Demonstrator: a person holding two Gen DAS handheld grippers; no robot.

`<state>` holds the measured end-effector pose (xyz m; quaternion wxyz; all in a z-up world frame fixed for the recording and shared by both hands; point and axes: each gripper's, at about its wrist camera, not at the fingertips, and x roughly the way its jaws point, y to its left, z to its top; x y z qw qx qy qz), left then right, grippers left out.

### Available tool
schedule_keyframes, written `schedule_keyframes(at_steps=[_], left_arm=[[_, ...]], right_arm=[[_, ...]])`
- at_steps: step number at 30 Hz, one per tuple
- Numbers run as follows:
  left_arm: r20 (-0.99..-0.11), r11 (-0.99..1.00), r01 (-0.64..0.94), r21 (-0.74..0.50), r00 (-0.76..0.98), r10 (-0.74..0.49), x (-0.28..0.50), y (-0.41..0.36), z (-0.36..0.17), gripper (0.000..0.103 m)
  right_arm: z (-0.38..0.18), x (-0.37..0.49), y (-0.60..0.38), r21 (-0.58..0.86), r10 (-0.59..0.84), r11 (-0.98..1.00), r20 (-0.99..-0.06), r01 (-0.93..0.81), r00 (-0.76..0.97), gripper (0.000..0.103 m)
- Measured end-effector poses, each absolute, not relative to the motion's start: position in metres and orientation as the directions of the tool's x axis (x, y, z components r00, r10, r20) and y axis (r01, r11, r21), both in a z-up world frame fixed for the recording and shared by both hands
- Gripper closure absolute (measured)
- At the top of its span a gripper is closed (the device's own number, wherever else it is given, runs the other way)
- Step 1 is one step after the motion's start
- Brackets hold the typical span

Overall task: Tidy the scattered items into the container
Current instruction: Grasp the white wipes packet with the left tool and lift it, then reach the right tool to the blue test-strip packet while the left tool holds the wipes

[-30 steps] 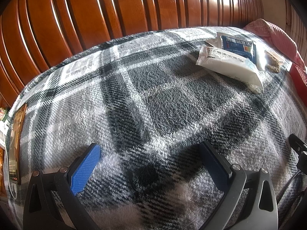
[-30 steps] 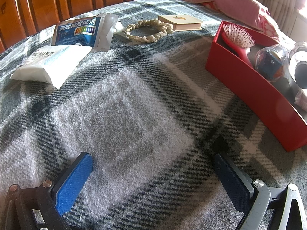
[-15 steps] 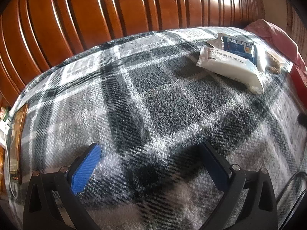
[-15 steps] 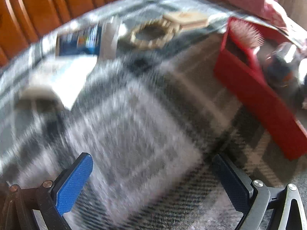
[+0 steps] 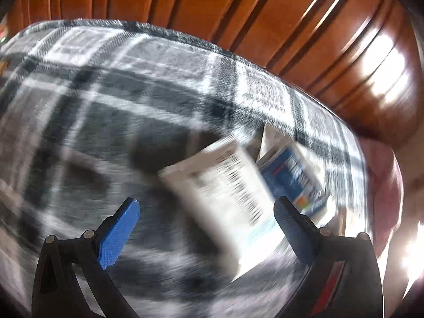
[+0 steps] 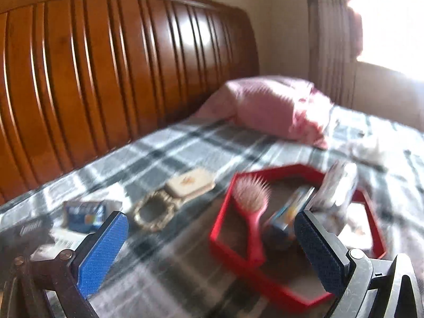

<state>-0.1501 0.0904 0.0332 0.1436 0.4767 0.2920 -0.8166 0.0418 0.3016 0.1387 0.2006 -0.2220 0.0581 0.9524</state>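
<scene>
Both views are motion-blurred, so fine detail is unreliable.

Left gripper (image 5: 205, 210): jaws wide apart, nothing between the pads. It hangs over the plaid blanket (image 5: 111, 100) with the white wipes pack (image 5: 225, 193) lying flat directly ahead, partly framed by the two fingers. I cannot tell whether either pad touches it.

Right gripper (image 6: 210, 228): jaws also wide apart and empty, raised above the bed and looking toward the red box (image 6: 265, 270).

Positions relative to the red box, from the right wrist view:
- Inside it: a pink hairbrush (image 6: 250, 198) and some blurred bottle-like items I cannot identify.
- Just outside its far-left corner: a small cream card box (image 6: 190, 184), with a braided ring (image 6: 155, 213) beside that.
- Further left: a blue packet (image 6: 84, 216).
- A pink pillow (image 6: 267, 106) sits well beyond the box, near the wooden headboard (image 6: 106, 66).

Handling judgement for the wipes pack: it looks like a soft film pouch, light to moderate in weight, with a slick skin that will deform under pressure. It is not fragile. A grip across the short width near the middle should stop it sagging or sliding out. An end seam would likely droop. The fleecy blanket gives under pressure, so the lower finger can probably dig in beneath an edge.

The blue packet (image 5: 291, 175) lies just beside the wipes pack on the headboard side, so a stray finger could catch it.
</scene>
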Motion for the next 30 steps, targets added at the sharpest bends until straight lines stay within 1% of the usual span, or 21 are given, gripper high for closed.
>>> schedule_keyframes(at_steps=[2, 5, 7, 9, 12, 14, 15, 18, 19, 21, 23, 25, 27, 29, 30], left_arm=[[-0.885, -0.772, 0.565, -0.291, -0.465, -0.007, -0.164, 0.103, 0.031, 0.000], [-0.928, -0.763, 0.621, -0.178, -0.363, -0.079, -0.181, 0.116, 0.016, 0.000], [-0.927, -0.781, 0.615, -0.114, -0.349, -0.140, -0.189, 0.123, 0.015, 0.000], [-0.922, -0.799, 0.593, -0.103, -0.357, -0.146, -0.192, 0.121, 0.015, 0.000], [-0.927, -0.858, 0.509, -0.066, -0.350, -0.136, -0.193, 0.113, 0.013, 0.005], [-0.919, -0.908, 0.415, -0.056, -0.377, -0.115, -0.189, 0.105, 0.017, 0.015], [-0.916, -0.926, 0.373, -0.058, -0.389, -0.099, -0.185, 0.099, 0.019, 0.017], [-0.921, -0.976, 0.212, -0.053, -0.387, -0.034, -0.166, 0.074, 0.022, 0.019], [-0.924, -0.988, 0.150, -0.040, -0.381, -0.021, -0.155, 0.060, 0.023, 0.019], [-0.926, -0.997, 0.080, -0.007, -0.377, -0.023, -0.137, 0.034, 0.024, 0.019], [-0.923, -0.998, 0.050, 0.034, -0.381, -0.051, -0.118, 0.000, 0.025, 0.018], [-0.916, -0.999, 0.010, 0.037, -0.400, -0.038, -0.101, -0.032, 0.027, 0.018], [-0.904, -0.997, -0.040, 0.060, -0.425, -0.038, -0.088, -0.046, 0.030, 0.013], [-0.890, -0.993, -0.070, 0.099, -0.453, -0.057, -0.074, -0.057, 0.030, 0.000], [-0.882, -0.992, -0.072, 0.099, -0.468, -0.054, -0.068, -0.061, 0.029, 0.000]], right_arm=[[0.142, 0.040, 0.309, 0.038, 0.353, -0.911, -0.444, -0.411, -0.824, 0.000], [0.143, 0.040, 0.319, 0.098, 0.334, -0.903, -0.450, -0.418, -0.828, 0.000], [0.143, 0.039, 0.324, 0.134, 0.311, -0.902, -0.456, -0.410, -0.834, 0.000], [0.142, 0.041, 0.325, 0.145, 0.300, -0.903, -0.458, -0.404, -0.837, 0.000], [0.140, 0.040, 0.325, 0.152, 0.290, -0.905, -0.465, -0.397, -0.837, 0.000], [0.139, 0.040, 0.326, 0.168, 0.274, -0.905, -0.472, -0.391, -0.838, 0.000], [0.139, 0.040, 0.326, 0.176, 0.270, -0.904, -0.473, -0.390, -0.839, 0.000], [0.137, 0.042, 0.324, 0.184, 0.261, -0.904, -0.476, -0.385, -0.840, 0.000], [0.135, 0.042, 0.321, 0.178, 0.258, -0.907, -0.480, -0.381, -0.839, 0.000], [0.133, 0.041, 0.318, 0.168, 0.249, -0.913, -0.491, -0.371, -0.835, 0.000], [0.129, 0.039, 0.313, 0.165, 0.229, -0.921, -0.504, -0.354, -0.833, 0.000], [0.123, 0.037, 0.304, 0.162, 0.203, -0.931, -0.518, -0.328, -0.831, 0.000], [0.115, 0.031, 0.291, 0.153, 0.162, -0.946, -0.541, -0.286, -0.825, 0.000], [0.103, 0.022, 0.277, 0.157, 0.098, -0.961, -0.579, -0.229, -0.809, 0.000], [0.097, 0.017, 0.271, 0.169, 0.059, -0.965, -0.605, -0.200, -0.794, 0.000]])
